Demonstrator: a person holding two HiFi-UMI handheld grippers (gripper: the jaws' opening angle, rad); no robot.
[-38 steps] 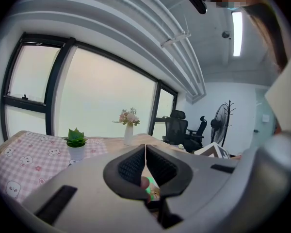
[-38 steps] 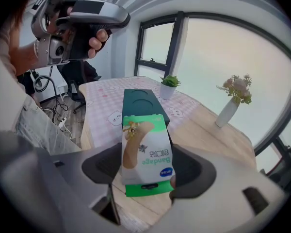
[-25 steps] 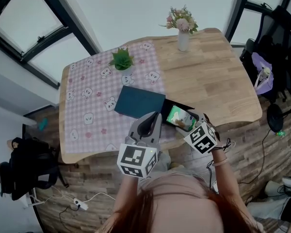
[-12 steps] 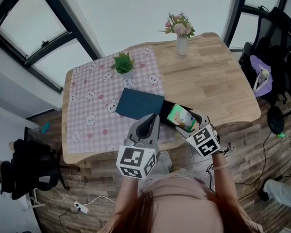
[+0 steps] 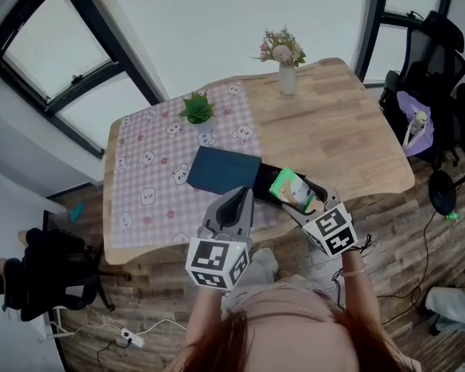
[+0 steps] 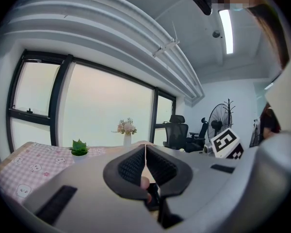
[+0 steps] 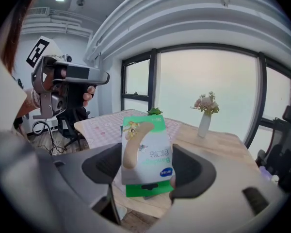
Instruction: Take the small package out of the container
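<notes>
1. Pink checked cloth (image 5: 151, 184) covers the left half of the wooden table (image 5: 349, 138). A small green plant (image 5: 196, 108) sits on it, up by the far edge.
2. Moving right, a dark teal board (image 5: 223, 169) lies flat on the cloth, and its right edge is just beside the black container (image 5: 265, 177).
3. Now the left gripper (image 5: 242, 194): it hovers at the table's near edge, close to the board's near corner. Its own view shows the jaws pressed flat together with nothing between them, so it is clenched and empty.
4. The container lies near the front edge, where cloth meets bare wood, and its top is open and dark.
5. And there is the package (image 5: 293, 188), green and white. From the head view it sits over the right part of the container, in the grasp of the right gripper (image 5: 298, 196).
6. The right gripper view confirms it. The package stands upright between the jaws, with one pad against each side. Its top rises above the pads and its green lower edge hangs below them. The table's edge and the floor show underneath.
7. Whether the package's lower edge touches the container cannot be told from any view.
8. Further right and far back, a white vase (image 5: 287, 76) of pink flowers stands on bare wood, well apart from the grippers.
9. Off the table's right side, a purple bag (image 5: 417, 126) sits by a black chair (image 5: 442, 45).
</notes>
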